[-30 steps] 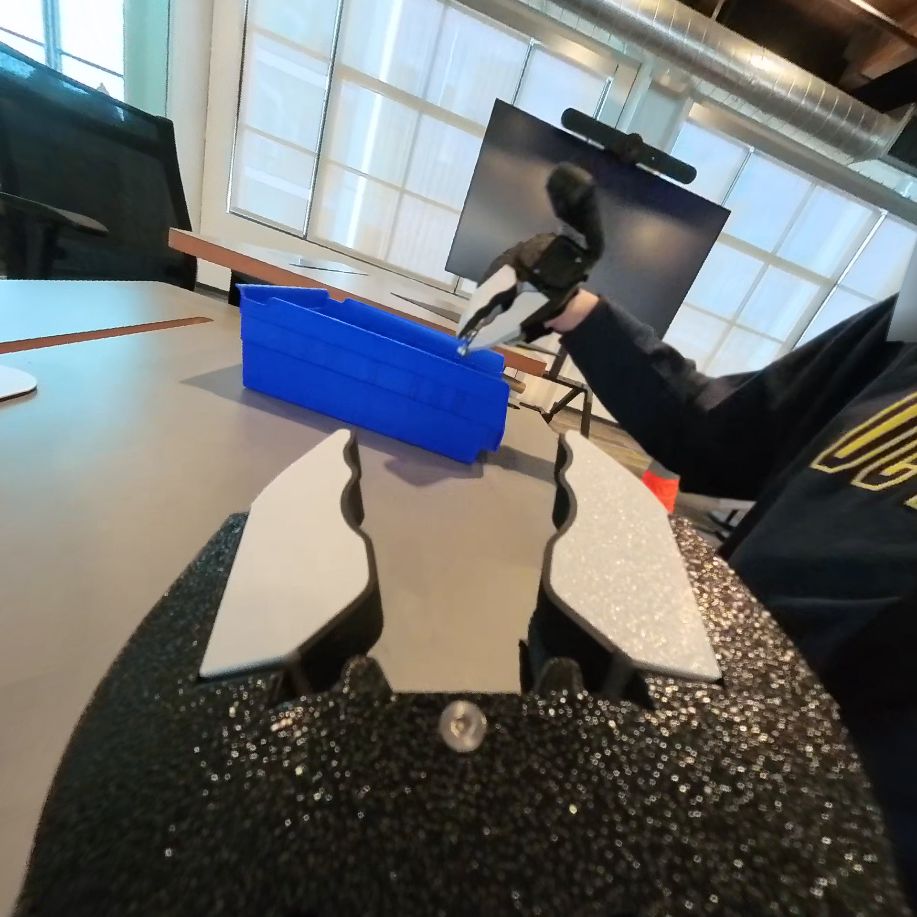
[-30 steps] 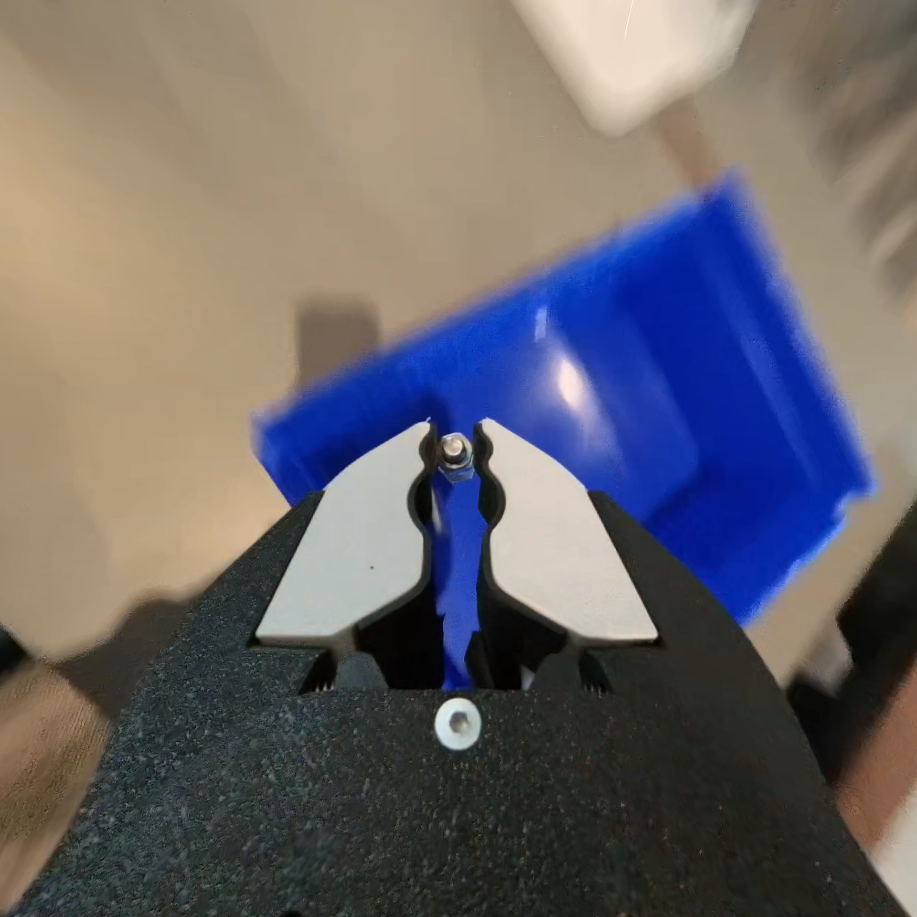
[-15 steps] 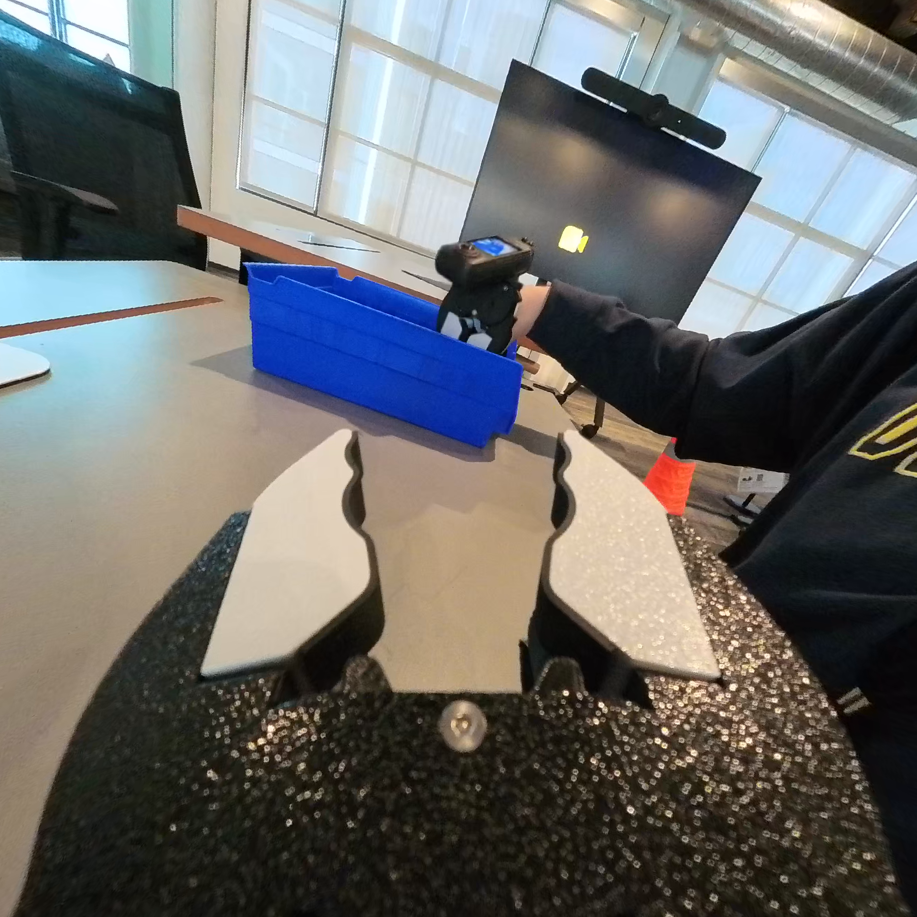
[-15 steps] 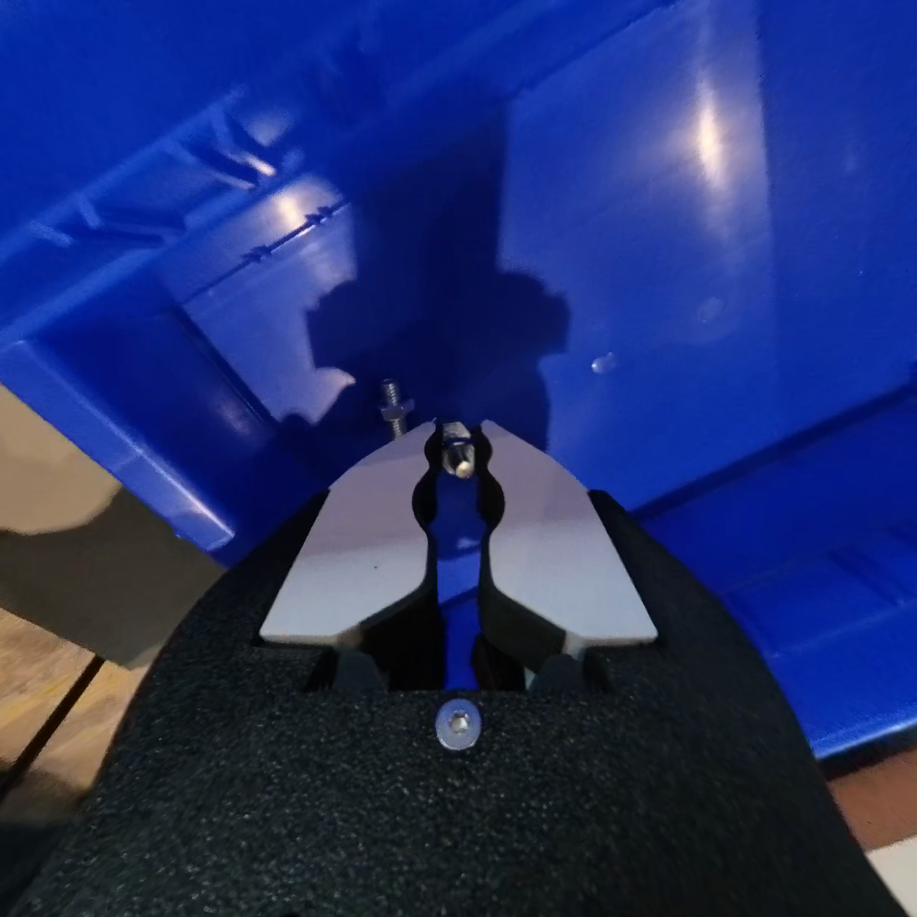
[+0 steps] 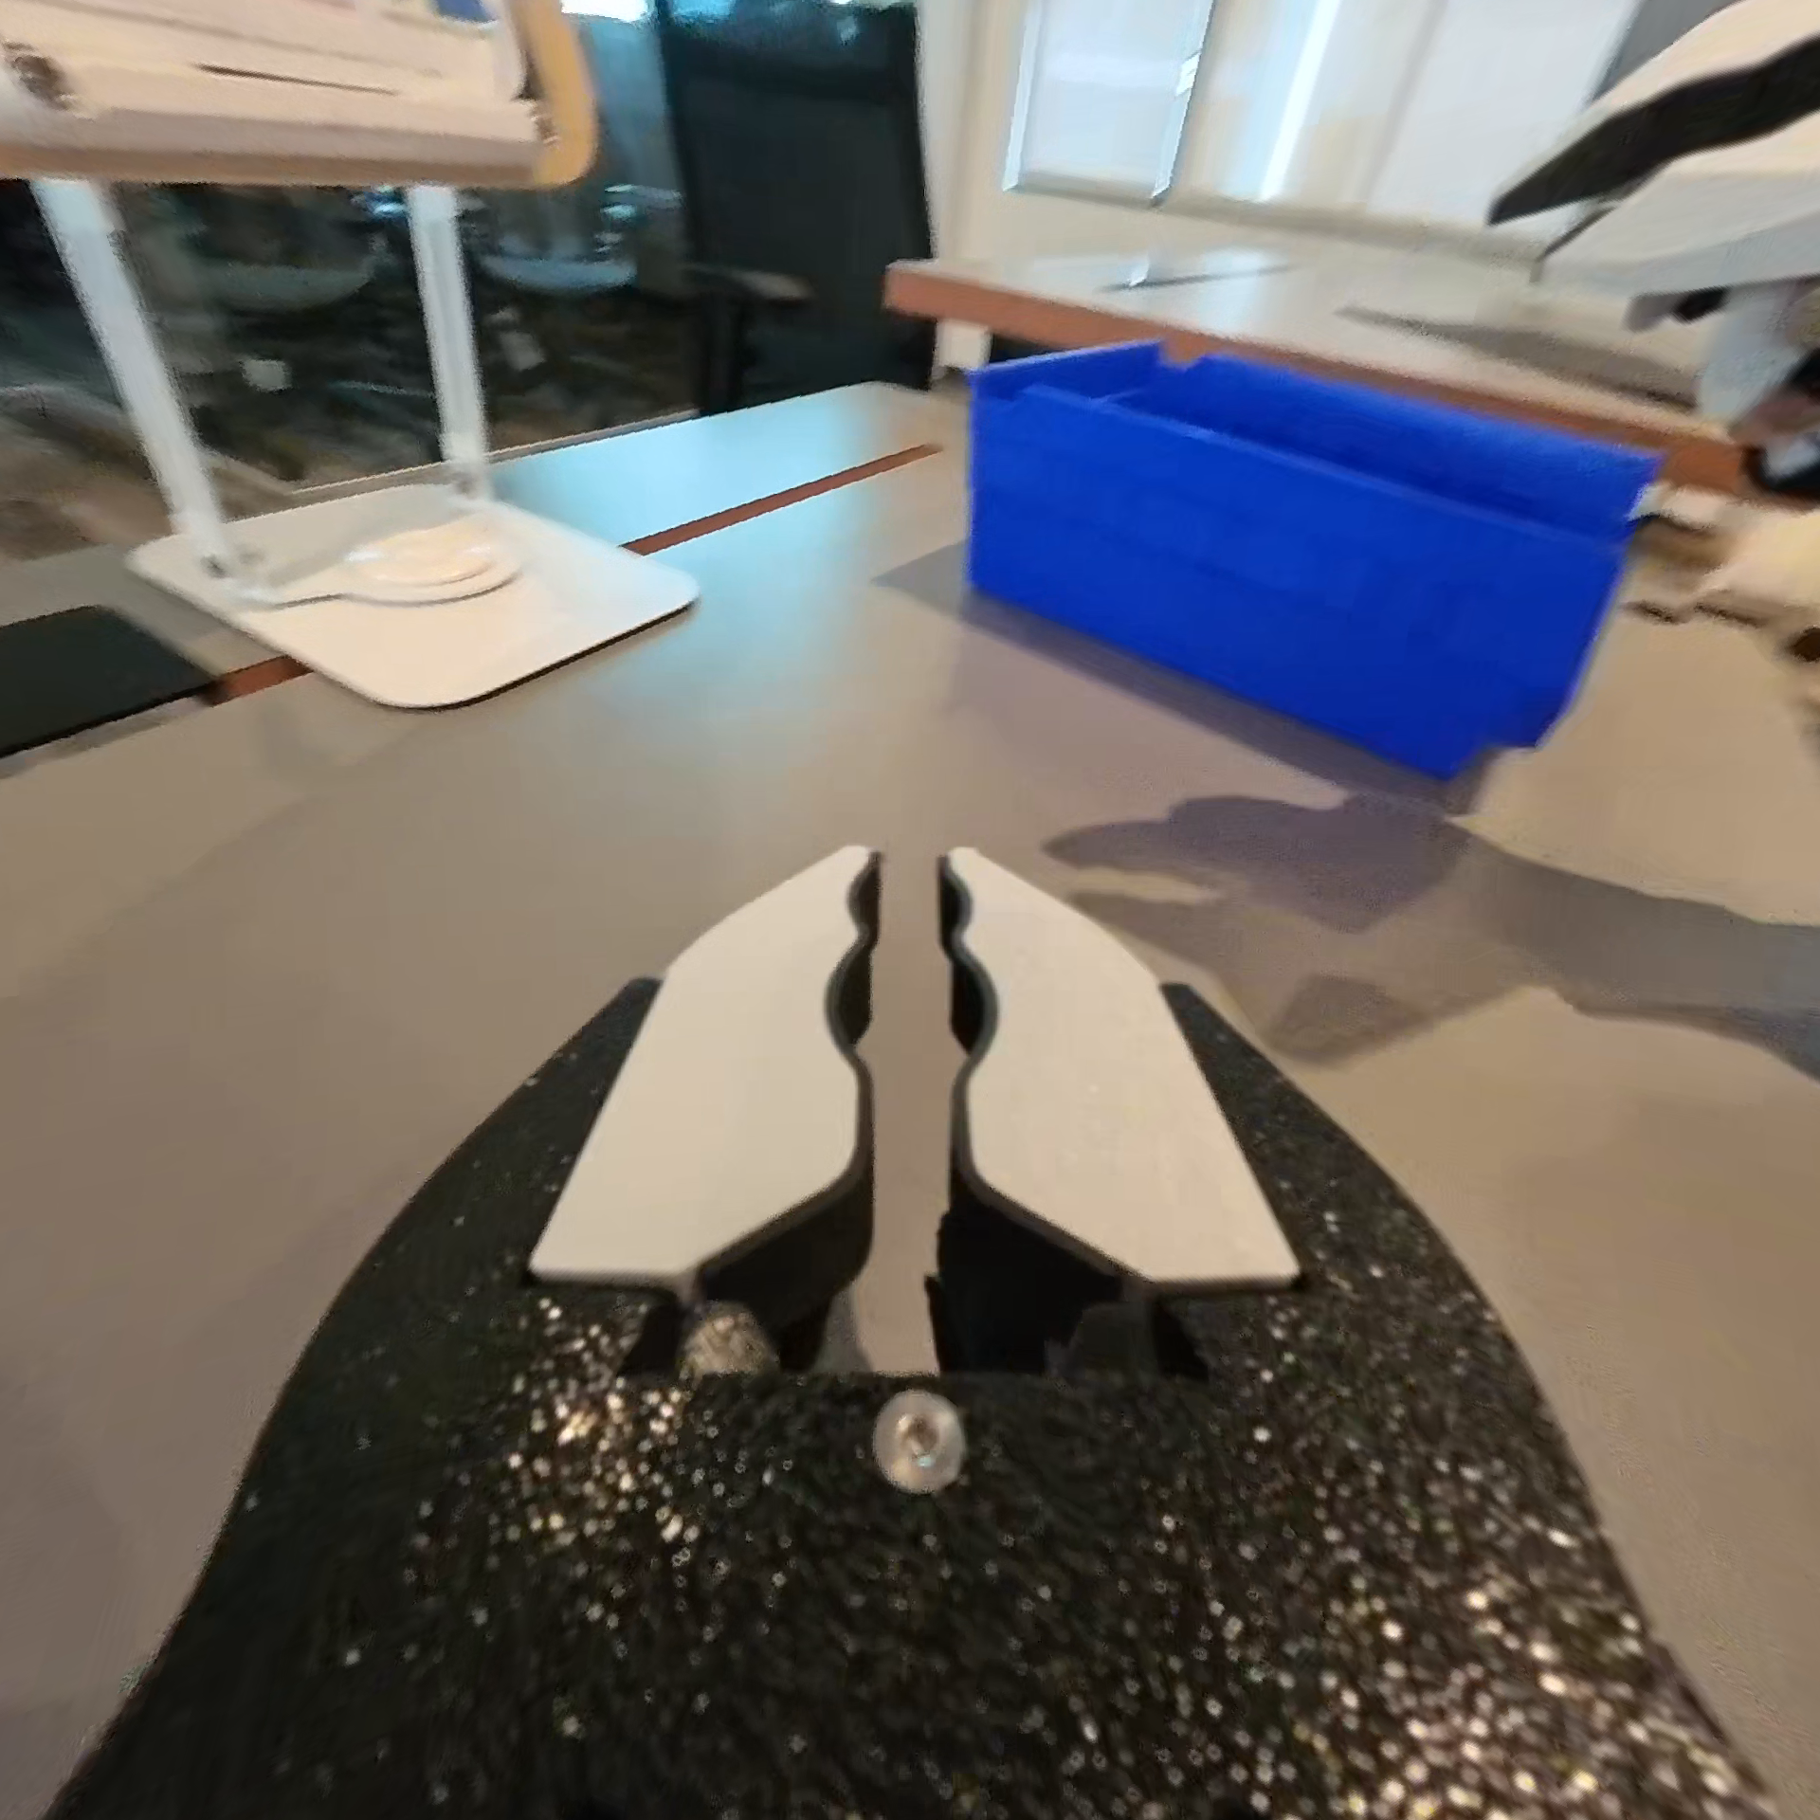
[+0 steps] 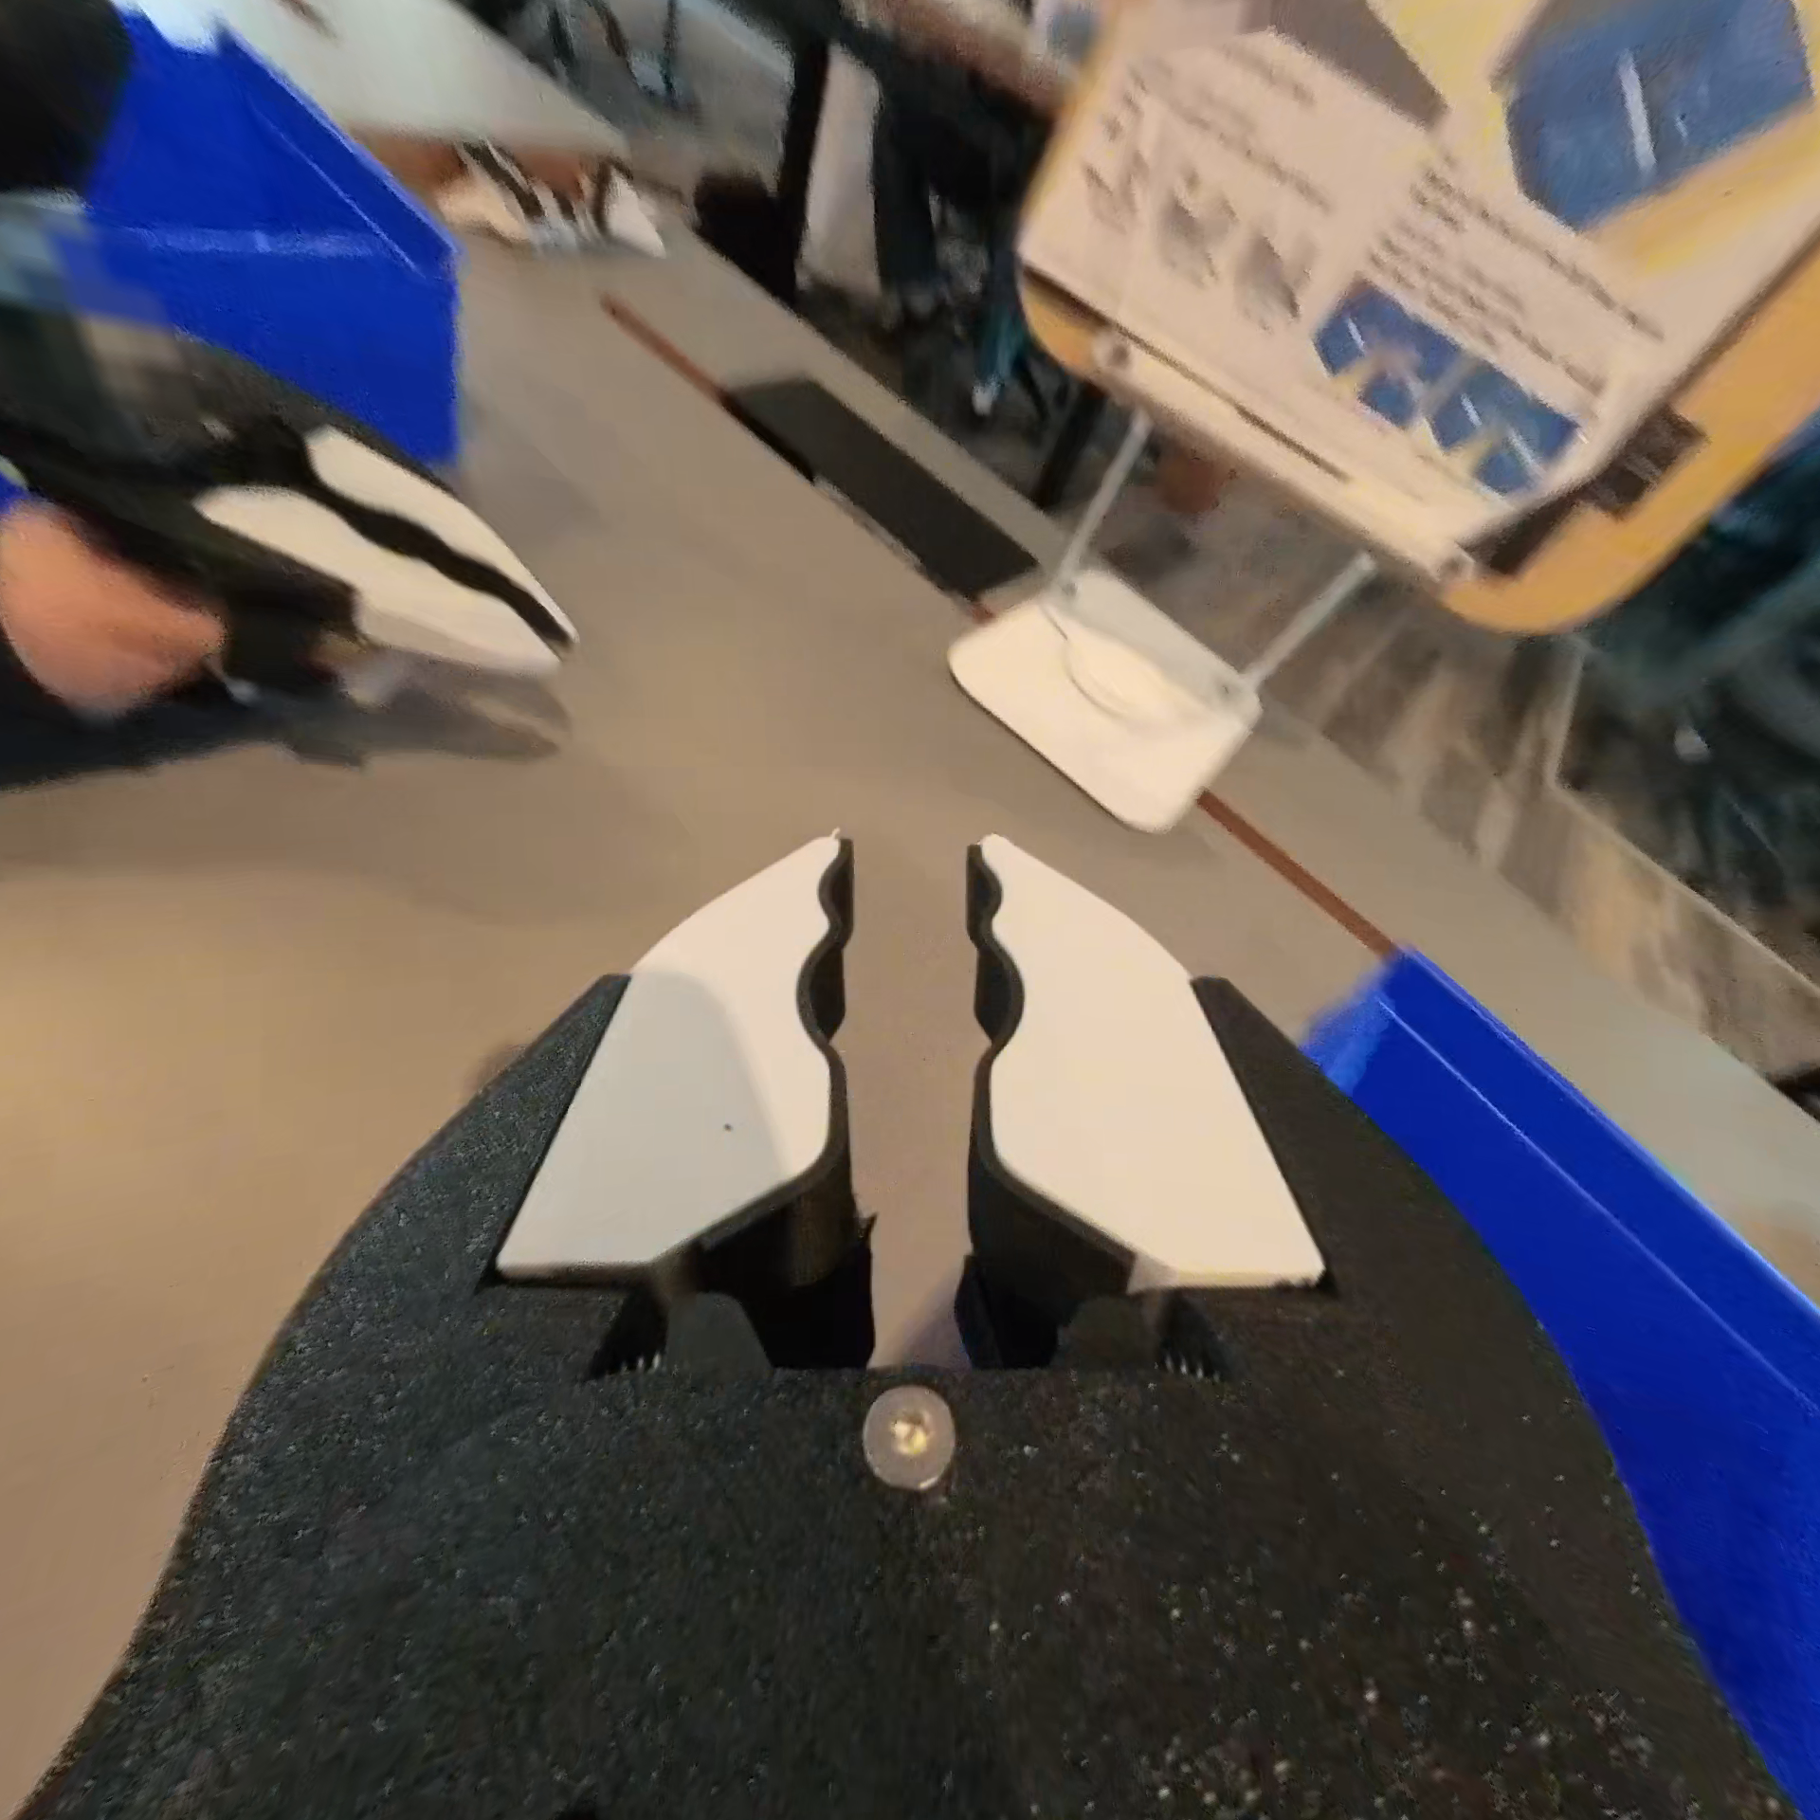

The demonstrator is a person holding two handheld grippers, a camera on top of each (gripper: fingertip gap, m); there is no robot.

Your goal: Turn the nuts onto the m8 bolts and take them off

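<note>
The left gripper (image 5: pixel 911 867) is pointing across the grey table (image 5: pixel 492 936) with its fingers nearly together, a narrow slit of bare tabletop showing between the pads, and it is gripping nothing. The right gripper (image 6: pixel 908 852) is hanging above the same table with its fingers a little wider apart, a clear strip of table showing through the gap, and it too is carrying nothing.

Neither nuts nor bolts are showing in these blurred views, so where they are lying cannot be told.

In the left wrist view, the blue bin (image 5: pixel 1280 552) is sitting on the table at about 1 o'clock from the fingertips, well apart from them, its inside hidden from this low angle. At about 10 o'clock a white stand base (image 5: pixel 423 601) is resting on the table, carrying a tilted board (image 5: pixel 276 89) on thin white legs. The right gripper is cutting into that view's upper right corner, at 2 o'clock.

In the right wrist view, the left gripper (image 6: pixel 552 630) is reaching in at 10 o'clock, a hand (image 6: pixel 89 611) wrapping its handle. Blue bin wall (image 6: pixel 1576 1231) is running past at 4 o'clock, just beside the gripper body, and more blue (image 6: pixel 276 246) is showing at 11 o'clock. The stand base (image 6: pixel 1103 709) is sitting at 1 o'clock.
</note>
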